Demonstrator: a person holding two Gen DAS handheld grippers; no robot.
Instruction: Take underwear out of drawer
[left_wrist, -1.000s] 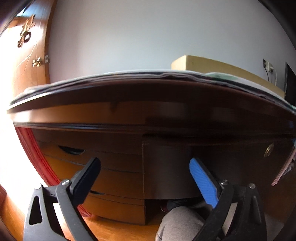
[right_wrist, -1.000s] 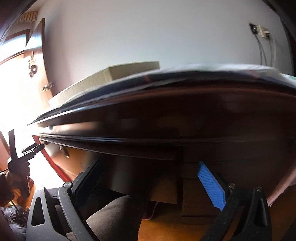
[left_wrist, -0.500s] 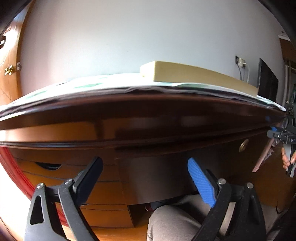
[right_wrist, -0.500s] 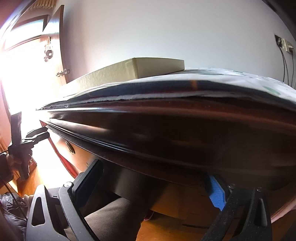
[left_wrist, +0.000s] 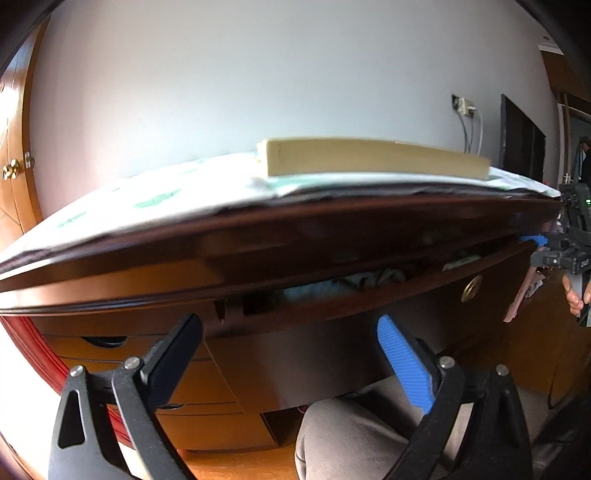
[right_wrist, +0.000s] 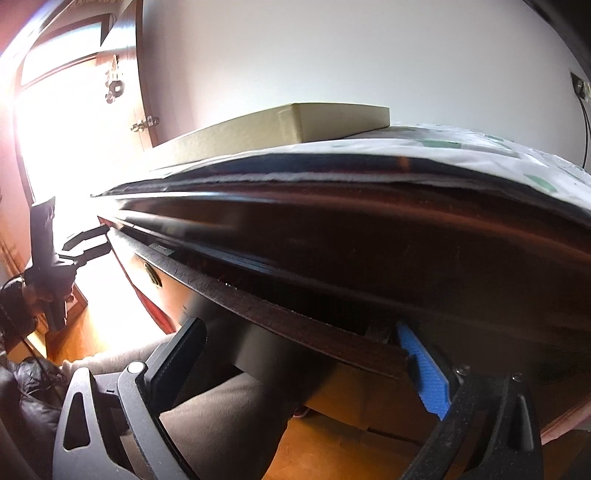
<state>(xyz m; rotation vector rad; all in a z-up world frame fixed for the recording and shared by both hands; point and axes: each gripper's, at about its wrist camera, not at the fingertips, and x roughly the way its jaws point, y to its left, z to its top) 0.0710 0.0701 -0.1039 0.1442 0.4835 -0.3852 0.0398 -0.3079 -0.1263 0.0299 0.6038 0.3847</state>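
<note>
Where drawer (left_wrist: 369, 295) gapes: prob. clothes (left_wrist: 325, 288).

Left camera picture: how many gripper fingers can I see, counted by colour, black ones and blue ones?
Black fingers: 1, the one on the left side
Blue fingers: 2, the near one on the left gripper and a small tip on the right gripper at the drawer's far end
Total: 3

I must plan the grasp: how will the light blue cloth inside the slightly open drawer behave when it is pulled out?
The light blue cloth lies crumpled, so it is probably floppy and light. Bunched against other fabric in the narrow gap of the drawer, it may snag or drag neighbours along.
</note>
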